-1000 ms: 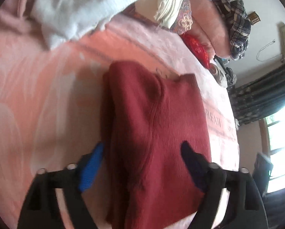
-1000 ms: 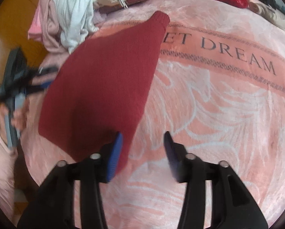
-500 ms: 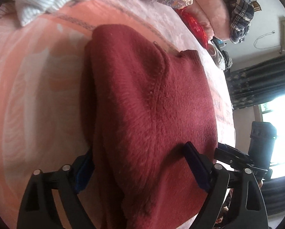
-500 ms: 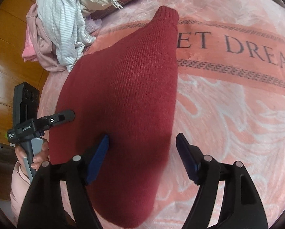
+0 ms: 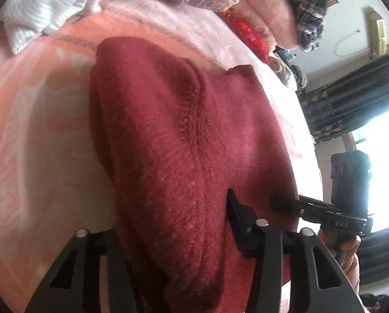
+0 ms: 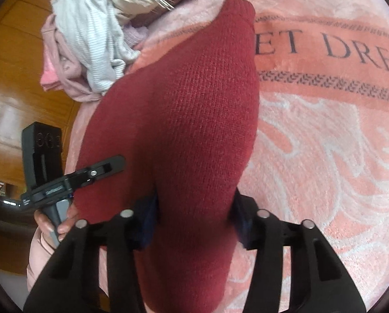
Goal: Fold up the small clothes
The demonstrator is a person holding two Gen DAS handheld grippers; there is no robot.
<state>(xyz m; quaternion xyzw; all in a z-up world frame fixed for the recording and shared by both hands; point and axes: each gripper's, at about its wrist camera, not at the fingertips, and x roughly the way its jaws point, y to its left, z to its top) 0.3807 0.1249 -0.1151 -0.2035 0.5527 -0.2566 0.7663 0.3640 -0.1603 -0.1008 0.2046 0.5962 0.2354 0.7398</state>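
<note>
A dark red knitted sweater (image 5: 184, 140) lies folded lengthwise on the pink blanket (image 5: 38, 130); it also shows in the right wrist view (image 6: 194, 120). My left gripper (image 5: 173, 224) straddles the sweater's near edge, its fingers pressed against the bunched cloth. My right gripper (image 6: 194, 216) holds the sweater's other near corner the same way, cloth filling the gap between its fingers. Each gripper shows in the other's view: the right one at the sweater's right edge (image 5: 293, 206), the left one at its left edge (image 6: 111, 164).
A heap of white, striped and pink clothes (image 6: 90, 41) lies at the blanket's far left. Pillows, a red bag (image 5: 249, 34) and plaid cloth (image 5: 306, 13) are piled at the far side. The blanket's "SWEET DREAM" lettering (image 6: 338, 47) lies to the right.
Both grippers have moved forward onto the sweater's near edge and narrowed onto the cloth, which now bunches between their fingers.
</note>
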